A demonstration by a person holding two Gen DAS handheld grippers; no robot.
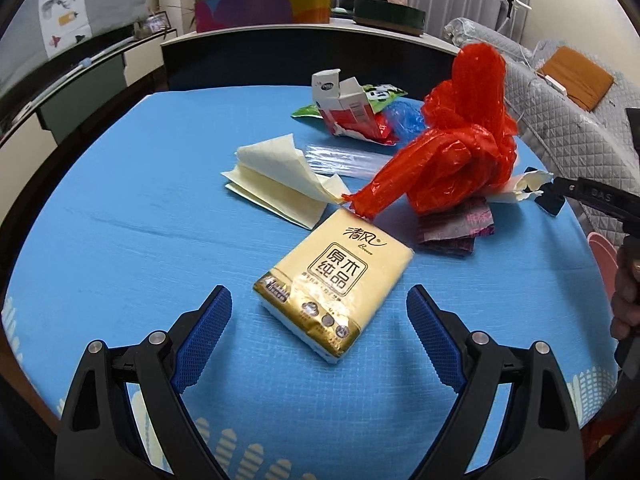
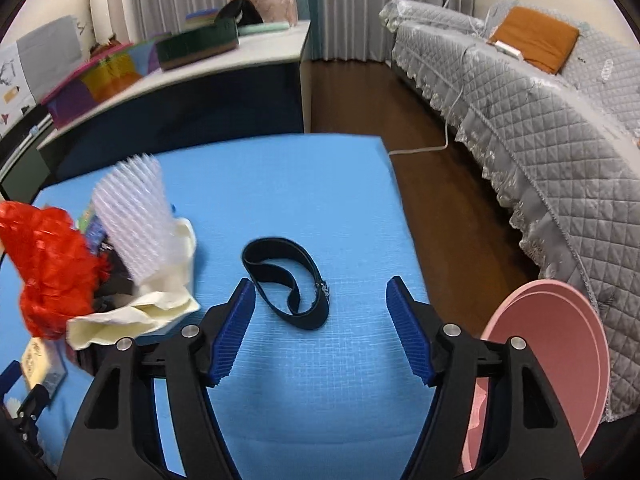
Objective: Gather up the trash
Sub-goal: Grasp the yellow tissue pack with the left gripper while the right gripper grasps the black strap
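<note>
Trash still all over the blue cloth-covered table (image 1: pixel 120 220); nothing visibly collected yet, judging by the spread. Left gripper (image 1: pixel 319 322) spread wide and empty, hovering just short of the yellow plastic-wrapped tissue pack (image 1: pixel 334 280), which lies flat between the blue pads without touching either. Beyond the tissue pack, a folded cream paper napkin (image 1: pixel 272 180) with one flap curled up; just past that, a clear ribbed plastic sheet (image 1: pixel 340 160); right of the tissue pack, a crumpled red plastic bag (image 1: pixel 460 140) piled on a dark purple foil wrapper (image 1: pixel 456 228); furthest from the pack, a torn red-and-white carton (image 1: pixel 348 108) on green and blue wrappers. Right gripper (image 2: pixel 320 320) likewise wide open and holding nothing, poised over a black elastic band loop (image 2: pixel 288 280) lying on the cloth, well right of the red bag. Pink round plastic bin (image 2: pixel 560 360) off the table's right edge, beside the right gripper; contents not visible, so cannot tell whether anything sits inside. Looks like the very start: every piece left to pick up, band and tissue pack the likely first grabs, though the tissue pack looks unopened and may not be rubbish at all.
</note>
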